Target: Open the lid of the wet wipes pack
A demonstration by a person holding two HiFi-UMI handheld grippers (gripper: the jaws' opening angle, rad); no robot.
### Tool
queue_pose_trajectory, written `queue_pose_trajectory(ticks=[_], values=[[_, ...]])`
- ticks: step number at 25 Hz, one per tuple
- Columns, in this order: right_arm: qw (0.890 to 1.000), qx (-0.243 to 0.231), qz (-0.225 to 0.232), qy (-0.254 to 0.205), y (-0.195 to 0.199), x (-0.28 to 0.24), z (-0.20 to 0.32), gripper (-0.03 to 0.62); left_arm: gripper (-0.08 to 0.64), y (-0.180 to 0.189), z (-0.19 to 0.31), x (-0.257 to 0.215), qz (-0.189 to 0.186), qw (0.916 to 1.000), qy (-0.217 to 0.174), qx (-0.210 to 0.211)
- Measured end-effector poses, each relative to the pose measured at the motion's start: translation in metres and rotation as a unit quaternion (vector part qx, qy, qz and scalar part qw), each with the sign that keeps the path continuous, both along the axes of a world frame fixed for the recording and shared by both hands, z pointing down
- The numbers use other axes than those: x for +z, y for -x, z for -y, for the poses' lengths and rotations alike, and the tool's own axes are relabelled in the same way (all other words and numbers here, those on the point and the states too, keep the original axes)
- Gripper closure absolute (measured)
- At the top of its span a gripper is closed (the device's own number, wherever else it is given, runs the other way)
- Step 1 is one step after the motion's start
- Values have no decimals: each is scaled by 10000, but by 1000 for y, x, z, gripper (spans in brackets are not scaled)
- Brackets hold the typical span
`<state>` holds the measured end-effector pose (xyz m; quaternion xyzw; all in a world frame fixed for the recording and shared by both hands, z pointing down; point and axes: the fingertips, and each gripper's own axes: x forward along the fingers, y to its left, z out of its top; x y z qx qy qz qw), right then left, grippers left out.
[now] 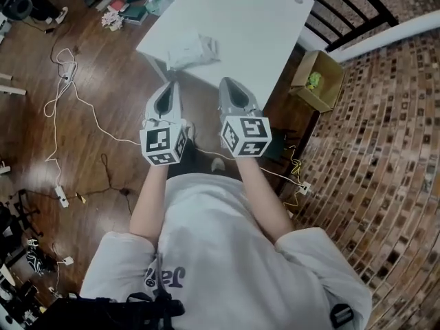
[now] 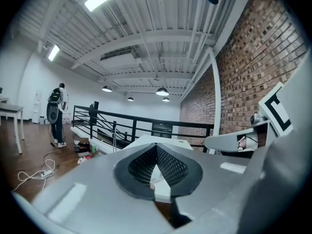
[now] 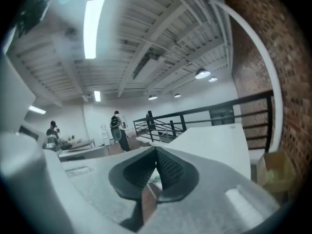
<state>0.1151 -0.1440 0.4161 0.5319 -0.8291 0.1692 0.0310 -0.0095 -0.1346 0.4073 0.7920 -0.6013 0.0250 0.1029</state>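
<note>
The wet wipes pack [image 1: 194, 49], white and crinkled, lies near the front edge of a white table [image 1: 261, 19] in the head view. Both grippers hang in the air short of that edge, held side by side and pointing at the table. My left gripper [image 1: 170, 86] is shut with nothing in it; its pads meet at the tip [image 2: 156, 147]. My right gripper [image 1: 231, 83] is also shut and empty [image 3: 156, 150]. Neither touches the pack, which both gripper views hide behind the jaws. Part of the tabletop [image 3: 219, 140] shows past the right jaws.
A cardboard box [image 1: 317, 80] with something green in it stands on the floor right of the table. A black railing [image 1: 344, 12] runs behind. Cables [image 1: 69, 95] trail over the wood floor at left, clutter [image 1: 130, 2] lies at the back. A person [image 2: 57, 115] stands far off.
</note>
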Motion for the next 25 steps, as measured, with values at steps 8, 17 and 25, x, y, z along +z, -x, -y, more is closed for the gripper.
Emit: queue_pose_trajectory(ticks=[8,17,25], values=[[9952,-294,-635,-688,-6,-44,-68,601,545,-29,-83,-39,515,9983,-111,-242],[9871,-196,-877,-1322,3,-98,-88,601,545,0,-94,-100,252,9965,-721,-339],[9880,-96,-900,-1255,34,-99,-99,601,545,26,-94,-100,71,9979,-623,-175]])
